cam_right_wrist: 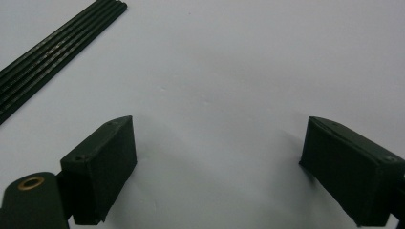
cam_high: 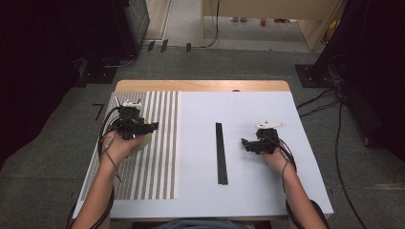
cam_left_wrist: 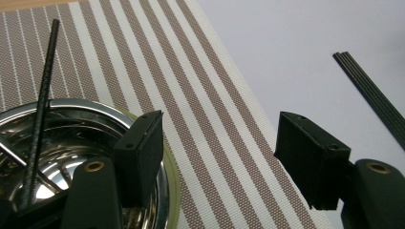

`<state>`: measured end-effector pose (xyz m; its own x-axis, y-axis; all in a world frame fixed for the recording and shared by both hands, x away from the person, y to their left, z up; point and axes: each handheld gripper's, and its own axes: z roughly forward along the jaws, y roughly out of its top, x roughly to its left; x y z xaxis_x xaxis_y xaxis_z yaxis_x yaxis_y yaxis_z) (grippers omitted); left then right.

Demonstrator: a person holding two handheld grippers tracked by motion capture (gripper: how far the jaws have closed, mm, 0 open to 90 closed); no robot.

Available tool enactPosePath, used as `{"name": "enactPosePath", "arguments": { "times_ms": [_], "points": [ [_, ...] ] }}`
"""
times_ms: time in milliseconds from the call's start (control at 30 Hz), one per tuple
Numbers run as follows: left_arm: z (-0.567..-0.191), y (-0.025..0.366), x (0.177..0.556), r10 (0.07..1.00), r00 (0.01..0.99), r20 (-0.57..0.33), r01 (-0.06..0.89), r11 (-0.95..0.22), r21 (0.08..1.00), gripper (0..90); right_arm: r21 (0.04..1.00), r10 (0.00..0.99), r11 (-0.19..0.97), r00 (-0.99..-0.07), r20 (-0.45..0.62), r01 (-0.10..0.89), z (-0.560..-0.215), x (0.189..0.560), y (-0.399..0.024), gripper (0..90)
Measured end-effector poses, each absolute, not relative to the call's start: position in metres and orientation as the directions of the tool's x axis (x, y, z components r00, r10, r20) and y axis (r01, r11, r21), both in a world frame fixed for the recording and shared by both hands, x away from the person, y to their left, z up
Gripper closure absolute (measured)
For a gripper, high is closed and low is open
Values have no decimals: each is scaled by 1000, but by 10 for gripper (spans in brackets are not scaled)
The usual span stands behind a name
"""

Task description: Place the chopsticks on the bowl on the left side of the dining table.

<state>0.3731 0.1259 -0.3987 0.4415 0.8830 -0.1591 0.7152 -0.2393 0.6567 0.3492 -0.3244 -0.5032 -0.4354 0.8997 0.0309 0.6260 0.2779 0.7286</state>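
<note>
Black rods (cam_high: 221, 152) lie bundled mid-surface, long axis running from near edge to far edge. The left hand-held gripper (cam_left_wrist: 217, 157), jaws apart, hovers over a steel bowl (cam_left_wrist: 71, 138) on the striped mat (cam_left_wrist: 191, 95); the right hand-held gripper (cam_right_wrist: 217, 162) also stands apart.

Two forearms in from the near edge, a gripper in each hand.

The left hand (cam_high: 122, 145) holds the left gripper (cam_high: 154, 127) with its tips turned toward the middle, jaws standing apart with nothing between the pads (cam_left_wrist: 143, 152). The right hand (cam_high: 274, 157) holds the right gripper (cam_high: 243, 142), tips pointing inward toward the other; its jaws gape wide, pads (cam_right_wrist: 102, 167) bare. Both forearms angle slightly outward, cables trailing along them.
</note>
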Motion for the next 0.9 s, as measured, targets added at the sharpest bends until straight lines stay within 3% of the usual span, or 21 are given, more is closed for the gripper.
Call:
{"name": "enactPosePath", "arguments": {
  "times_ms": [900],
  "points": [
    [-410,98,368,865,486,-124,685,-289,669,333,729,900,279,-436,30,625,-503,349,-325,111]
  ]
}}
